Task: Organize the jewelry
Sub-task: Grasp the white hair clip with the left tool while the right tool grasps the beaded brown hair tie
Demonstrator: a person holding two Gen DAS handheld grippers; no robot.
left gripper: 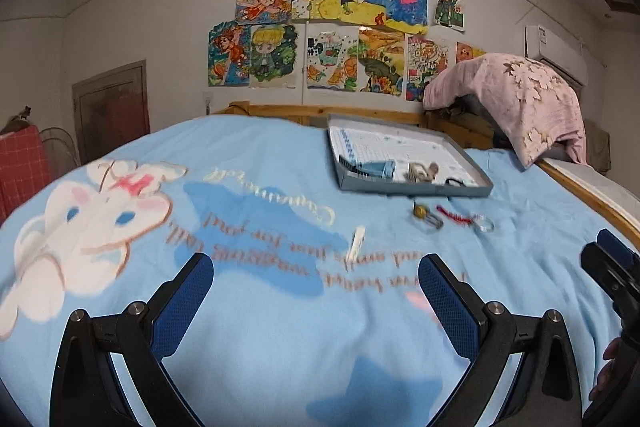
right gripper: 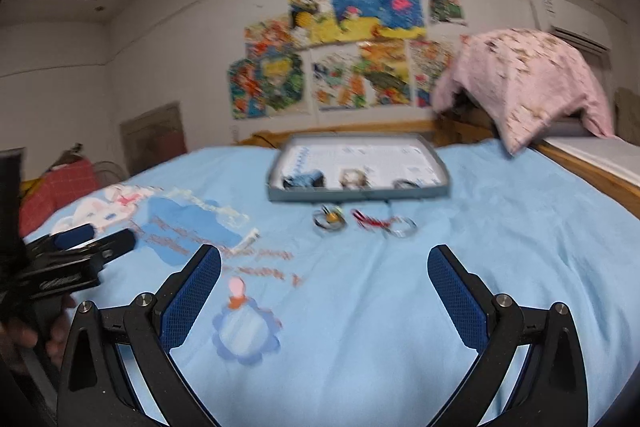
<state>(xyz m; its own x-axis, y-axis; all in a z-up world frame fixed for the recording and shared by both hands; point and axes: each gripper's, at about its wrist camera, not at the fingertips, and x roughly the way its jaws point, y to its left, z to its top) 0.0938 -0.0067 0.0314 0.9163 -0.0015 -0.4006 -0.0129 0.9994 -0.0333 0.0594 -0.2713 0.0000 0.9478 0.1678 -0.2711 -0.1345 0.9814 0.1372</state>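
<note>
Left wrist view, tray (left gripper: 416,189), bracelets (left gripper: 456,217), blue blanket (left gripper: 280,347)

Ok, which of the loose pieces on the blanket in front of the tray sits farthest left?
The white stick-shaped piece, lying alone on the printed lettering, well left of the yellow-beaded piece, the red strand and the clear ring.

Jewelry (left gripper: 452,219) lies before tray (left gripper: 416,189)
</note>
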